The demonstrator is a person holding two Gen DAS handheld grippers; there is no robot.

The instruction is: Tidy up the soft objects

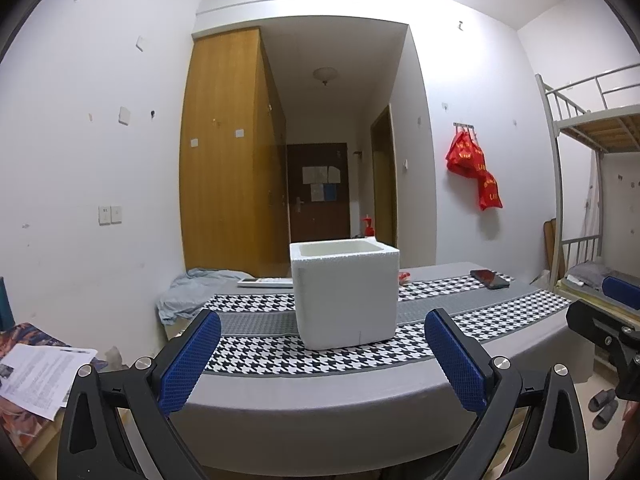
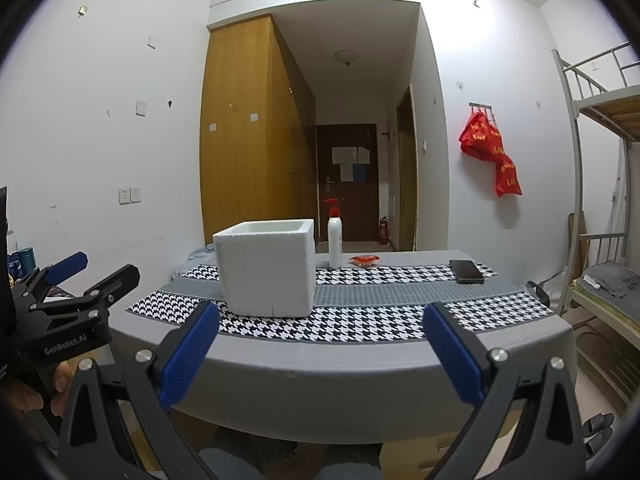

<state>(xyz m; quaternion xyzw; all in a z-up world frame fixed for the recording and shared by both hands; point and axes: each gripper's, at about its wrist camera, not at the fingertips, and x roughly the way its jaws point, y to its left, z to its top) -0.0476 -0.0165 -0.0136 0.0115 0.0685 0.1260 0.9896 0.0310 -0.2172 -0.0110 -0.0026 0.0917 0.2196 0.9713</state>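
Observation:
A white foam box (image 1: 345, 294) stands open-topped on the houndstooth cloth of the table (image 1: 320, 396); it also shows in the right wrist view (image 2: 267, 270). A small red soft packet (image 2: 365, 260) lies behind it, with a sliver showing in the left wrist view (image 1: 403, 278). My left gripper (image 1: 322, 360) is open and empty, held before the table's near edge, facing the box. My right gripper (image 2: 322, 356) is open and empty, to the right of the box. The left gripper also shows in the right wrist view (image 2: 80, 276).
A white pump bottle (image 2: 334, 240) stands behind the box. A black phone (image 2: 466, 271) lies at the table's right. A remote (image 1: 266, 282) and a blue-grey cloth (image 1: 188, 292) lie at the far left. A bunk bed (image 2: 600, 200) stands at the right. Papers (image 1: 44, 376) lie at the left.

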